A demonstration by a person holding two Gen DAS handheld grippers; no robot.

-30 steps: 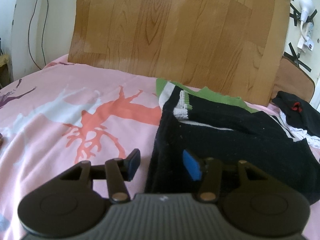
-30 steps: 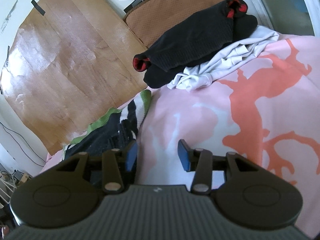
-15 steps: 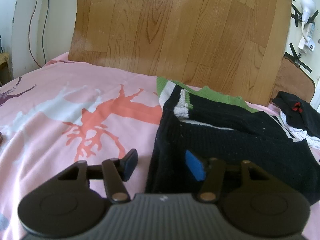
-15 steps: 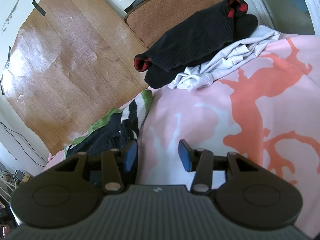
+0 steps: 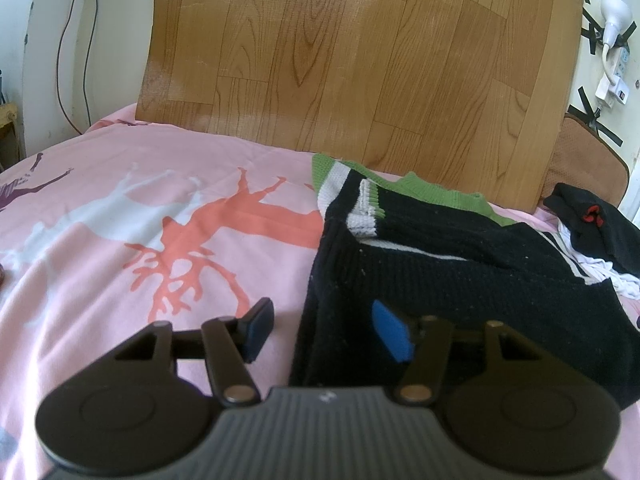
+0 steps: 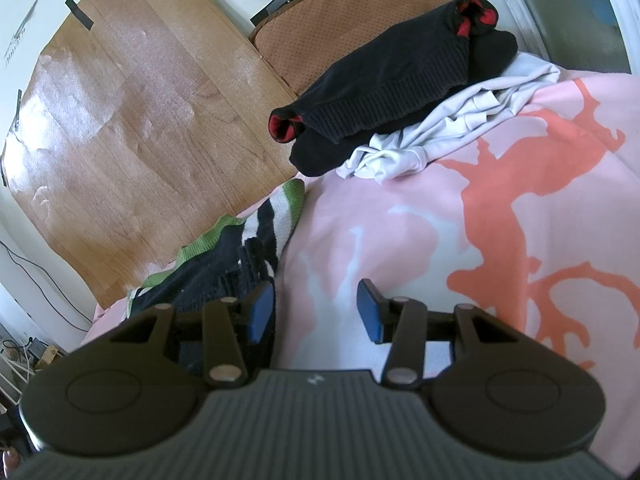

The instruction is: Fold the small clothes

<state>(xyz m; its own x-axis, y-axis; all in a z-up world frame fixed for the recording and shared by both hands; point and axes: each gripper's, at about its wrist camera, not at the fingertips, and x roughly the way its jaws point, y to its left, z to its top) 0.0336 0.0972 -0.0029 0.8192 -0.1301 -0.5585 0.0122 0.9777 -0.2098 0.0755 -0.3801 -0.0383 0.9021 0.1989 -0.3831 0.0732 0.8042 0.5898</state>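
A black knit sweater (image 5: 460,280) with green and white striped trim lies folded on the pink bed cover (image 5: 120,220). My left gripper (image 5: 324,330) is open and hovers over the sweater's near left edge. Its right finger is above the black knit and its left finger above the cover, and neither pad presses the cloth. In the right wrist view the same sweater (image 6: 208,268) lies at the left. My right gripper (image 6: 315,312) is open over its right edge, with only pink cover (image 6: 520,220) between the pads.
A black garment with red cuffs (image 6: 400,80) lies on a crumpled white one (image 6: 460,128) at the far right of the bed, in front of a brown cushion (image 6: 340,28). A wood-pattern board (image 5: 340,60) stands behind the bed. A lamp (image 5: 616,12) hangs on the wall.
The left gripper's jaws have spread wider, and its left pad now sits farther from the sweater's edge. The right gripper and the clothes look the same.
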